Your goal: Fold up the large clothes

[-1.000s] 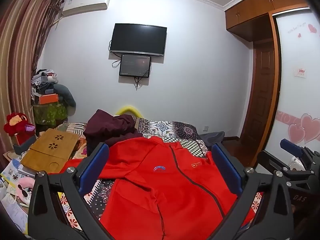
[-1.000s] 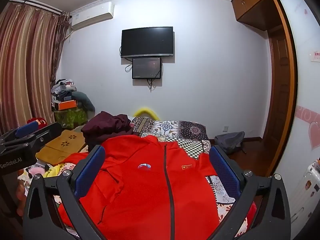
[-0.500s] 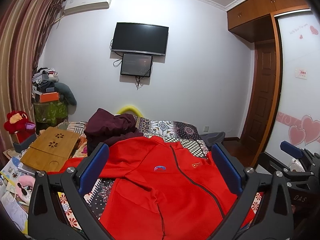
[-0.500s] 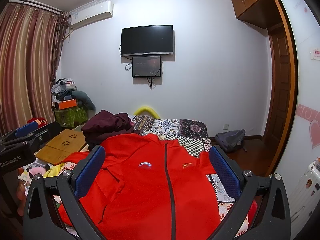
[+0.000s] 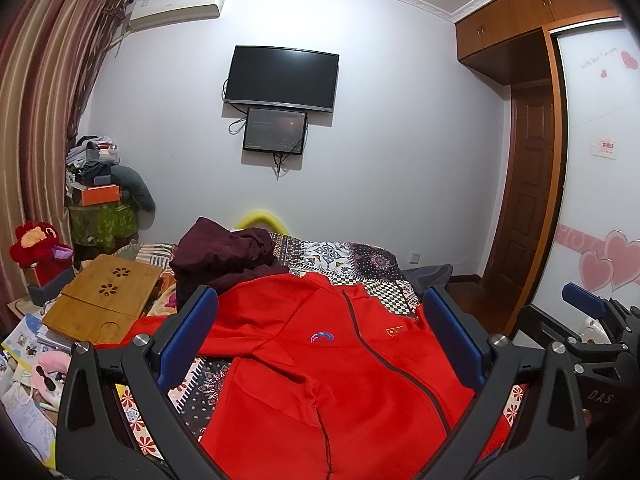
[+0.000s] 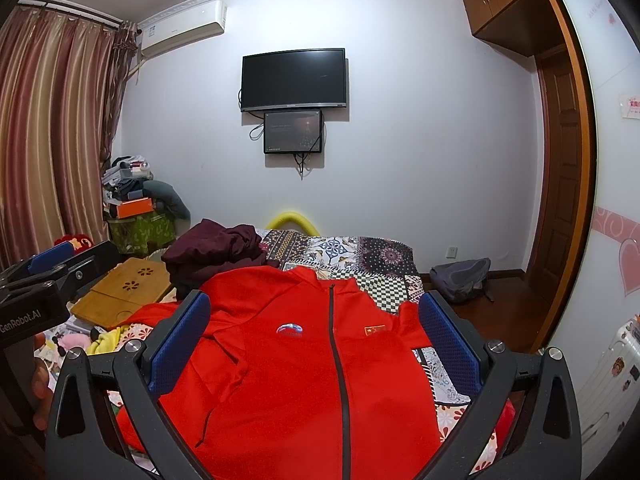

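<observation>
A large red zip jacket (image 5: 336, 368) lies front up and spread on the patterned bed (image 5: 352, 256); it also shows in the right wrist view (image 6: 312, 364). Its left sleeve stretches out toward the left. My left gripper (image 5: 320, 332) is open and empty, held above the jacket's lower part. My right gripper (image 6: 316, 332) is open and empty, held above the jacket over the zip line. The right gripper shows at the right edge of the left wrist view (image 5: 592, 320); the left gripper shows at the left edge of the right wrist view (image 6: 44, 280).
A dark maroon garment pile (image 5: 228, 252) lies on the bed beyond the jacket. A wooden lap tray (image 5: 104, 300) and loose clutter sit at the left. A grey bag (image 6: 460, 276) lies on the floor by the door (image 6: 560, 176). A white radiator (image 6: 608, 380) stands at the right.
Both grippers have drifted only slightly; the views shifted a little. The jacket has not moved and both grippers stay open.
</observation>
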`<state>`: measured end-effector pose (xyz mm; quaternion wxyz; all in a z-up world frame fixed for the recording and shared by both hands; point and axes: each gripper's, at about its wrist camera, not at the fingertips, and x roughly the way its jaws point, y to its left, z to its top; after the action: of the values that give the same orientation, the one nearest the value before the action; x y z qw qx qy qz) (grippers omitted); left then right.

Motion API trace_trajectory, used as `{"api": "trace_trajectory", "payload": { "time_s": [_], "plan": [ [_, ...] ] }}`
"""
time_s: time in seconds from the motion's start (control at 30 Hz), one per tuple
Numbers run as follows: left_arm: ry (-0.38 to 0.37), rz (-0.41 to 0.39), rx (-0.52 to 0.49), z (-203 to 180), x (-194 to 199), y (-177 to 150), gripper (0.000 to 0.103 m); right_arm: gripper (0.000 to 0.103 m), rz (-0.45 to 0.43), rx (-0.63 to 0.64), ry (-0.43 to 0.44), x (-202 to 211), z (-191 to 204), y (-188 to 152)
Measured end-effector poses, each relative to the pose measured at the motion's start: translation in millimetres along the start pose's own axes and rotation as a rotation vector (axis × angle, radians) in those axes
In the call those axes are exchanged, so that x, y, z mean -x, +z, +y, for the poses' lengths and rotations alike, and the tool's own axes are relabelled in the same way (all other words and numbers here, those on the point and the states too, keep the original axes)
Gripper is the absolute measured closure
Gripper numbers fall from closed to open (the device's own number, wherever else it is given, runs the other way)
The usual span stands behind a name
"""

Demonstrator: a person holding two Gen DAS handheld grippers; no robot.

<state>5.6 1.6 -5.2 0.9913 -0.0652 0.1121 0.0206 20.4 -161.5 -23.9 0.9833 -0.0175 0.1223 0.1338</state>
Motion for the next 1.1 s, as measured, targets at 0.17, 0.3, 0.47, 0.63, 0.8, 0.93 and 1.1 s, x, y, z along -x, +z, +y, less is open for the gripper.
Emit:
{"api": "trace_trajectory", "payload": {
  "time_s": [0.17, 0.3, 0.47, 0.63, 0.8, 0.93, 1.1],
  "plan": [
    [0.002, 0.0, -0.001, -0.2, -0.1, 0.1, 0.0, 0.0, -0.001, 0.0, 0.0, 0.3, 0.0, 0.1],
    [0.002, 0.001, -0.002, -0.2, 0.0, 0.0, 0.0, 0.0, 0.001, -0.001, 0.0, 0.6, -0.4, 0.4],
    [0.001, 0.0, -0.002, 0.0, 0.1, 0.0, 0.0, 0.0, 0.004, -0.003, -0.001, 1.1, -0.4, 0.8],
    [0.0, 0.0, -0.001, 0.7, 1.0, 0.4, 0.0, 0.0, 0.013, -0.011, -0.002, -0.8, -0.8, 1.9],
    [0.0, 0.001, 0.001, 1.2, 1.1, 0.7, 0.0, 0.0, 0.02, -0.018, 0.0, -1.7, -3.5, 3.3],
    [0.002, 0.003, 0.002, 2.1, 0.7, 1.0, 0.0, 0.0, 0.026, -0.02, -0.004, -3.0, -5.0, 4.4],
    [0.006, 0.004, 0.006, 2.6, -1.8, 1.2, 0.0, 0.0, 0.033, -0.021, -0.006, -6.0, -5.4, 4.4]
  ]
}}
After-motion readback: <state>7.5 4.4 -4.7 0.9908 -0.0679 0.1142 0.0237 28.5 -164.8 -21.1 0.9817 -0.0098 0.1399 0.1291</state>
